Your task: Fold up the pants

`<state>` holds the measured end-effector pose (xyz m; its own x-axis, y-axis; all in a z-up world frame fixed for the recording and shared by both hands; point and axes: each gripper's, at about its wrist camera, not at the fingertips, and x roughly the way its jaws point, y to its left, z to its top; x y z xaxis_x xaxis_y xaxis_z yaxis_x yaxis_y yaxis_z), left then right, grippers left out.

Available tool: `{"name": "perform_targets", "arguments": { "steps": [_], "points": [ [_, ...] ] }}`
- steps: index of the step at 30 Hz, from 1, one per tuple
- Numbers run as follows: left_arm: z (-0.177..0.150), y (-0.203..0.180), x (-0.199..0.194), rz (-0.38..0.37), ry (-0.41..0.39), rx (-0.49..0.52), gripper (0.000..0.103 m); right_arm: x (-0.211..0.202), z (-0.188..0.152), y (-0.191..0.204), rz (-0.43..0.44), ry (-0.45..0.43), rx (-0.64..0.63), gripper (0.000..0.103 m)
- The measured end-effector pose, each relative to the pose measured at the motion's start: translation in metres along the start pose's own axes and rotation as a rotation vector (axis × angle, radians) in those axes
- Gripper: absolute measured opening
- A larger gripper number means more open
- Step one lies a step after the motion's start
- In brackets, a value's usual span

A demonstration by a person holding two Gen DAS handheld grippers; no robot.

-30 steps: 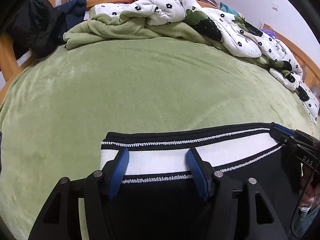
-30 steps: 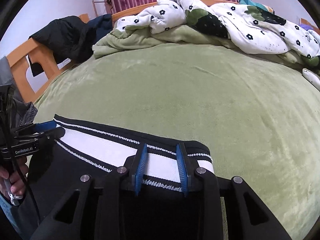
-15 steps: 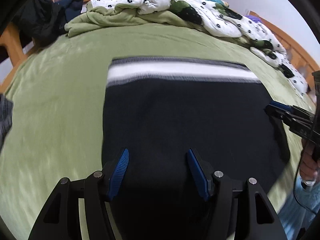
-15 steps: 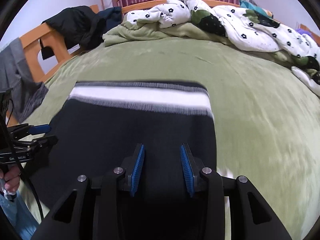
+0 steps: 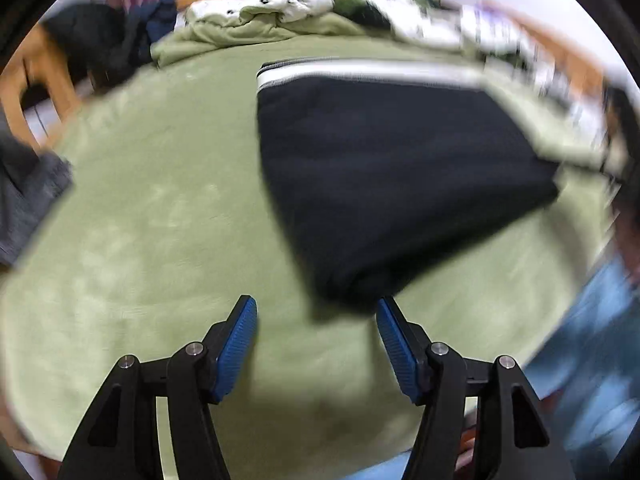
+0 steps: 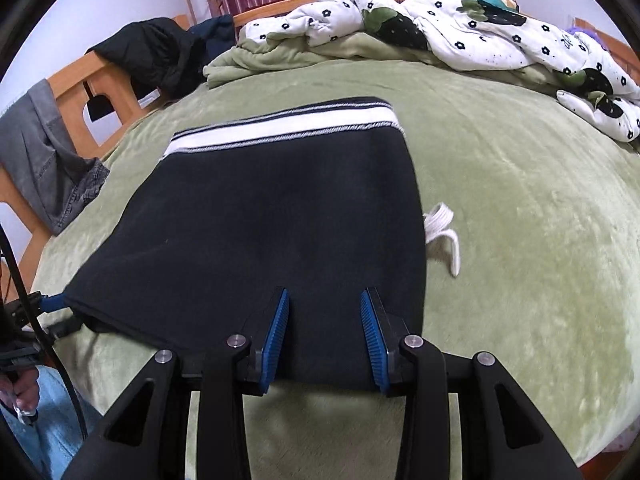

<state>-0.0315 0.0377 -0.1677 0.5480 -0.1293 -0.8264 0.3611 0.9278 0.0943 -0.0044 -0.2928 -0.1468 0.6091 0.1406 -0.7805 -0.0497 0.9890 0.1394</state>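
Folded black pants (image 6: 280,208) on a green bed (image 6: 520,200).
Both the left gripper (image 5: 316,316) and the right gripper (image 6: 324,312) are released; white waistband at twelve o'clock.

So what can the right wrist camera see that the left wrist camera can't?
Only the right wrist view shows the white drawstring cord poking out beside the folded black pants with the white striped waistband, and the left gripper at their corner.

Only the left wrist view shows bare green blanket between the left gripper's open blue pads, with the pants lying ahead of them.

Both show the green fleece blanket, the white flowered quilt, and the grey garment on the wooden bed frame.
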Motion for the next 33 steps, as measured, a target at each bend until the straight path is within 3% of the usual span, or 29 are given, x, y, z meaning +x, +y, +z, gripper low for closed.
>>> {"name": "perform_targets", "arguments": {
  "steps": [2,6,9,10,12,13,16,18,24,26,30,32,33],
  "points": [
    [-0.006,-0.007,0.002,0.049,-0.007,0.054,0.058,0.0,-0.004,0.004,-0.007,0.003,-0.013,0.037],
    [0.0,-0.009,0.002,0.046,-0.039,0.064,0.057,-0.002,-0.007,0.005,-0.006,0.006,-0.009,0.037],
    [0.009,-0.012,0.008,0.084,-0.053,0.098,0.056,-0.003,-0.006,0.001,-0.001,0.012,0.014,0.037],
    [0.013,-0.012,0.009,0.083,-0.061,0.09,0.052,-0.003,-0.007,0.0,0.002,0.014,0.023,0.037],
    [0.019,-0.01,0.007,0.04,-0.086,0.048,0.031,-0.002,-0.007,0.0,-0.003,0.016,0.024,0.037],
    [0.021,-0.007,0.005,0.009,-0.104,0.019,0.014,-0.001,-0.008,0.001,-0.01,0.015,0.019,0.037],
    [0.016,0.009,0.008,-0.012,-0.135,-0.096,0.011,0.001,-0.011,0.001,-0.037,0.009,-0.002,0.037],
    [0.004,0.017,0.027,-0.044,-0.063,-0.161,0.011,0.005,-0.015,0.0,-0.047,0.023,-0.015,0.037],
    [-0.005,0.031,0.009,-0.121,-0.081,-0.275,0.013,-0.002,-0.016,0.0,-0.054,0.024,-0.066,0.037],
    [-0.007,0.034,0.001,-0.116,-0.071,-0.284,0.019,-0.011,-0.009,-0.004,-0.039,-0.01,-0.048,0.037],
    [-0.002,0.034,-0.023,-0.092,-0.133,-0.283,0.029,-0.014,0.004,-0.008,-0.074,-0.069,-0.034,0.038],
    [0.012,0.034,-0.028,-0.122,-0.177,-0.292,0.046,-0.007,0.011,-0.007,-0.063,-0.07,-0.015,0.038],
    [0.021,0.033,-0.027,-0.137,-0.193,-0.296,0.048,-0.004,0.012,-0.006,-0.052,-0.066,-0.007,0.038]
  ]
}}
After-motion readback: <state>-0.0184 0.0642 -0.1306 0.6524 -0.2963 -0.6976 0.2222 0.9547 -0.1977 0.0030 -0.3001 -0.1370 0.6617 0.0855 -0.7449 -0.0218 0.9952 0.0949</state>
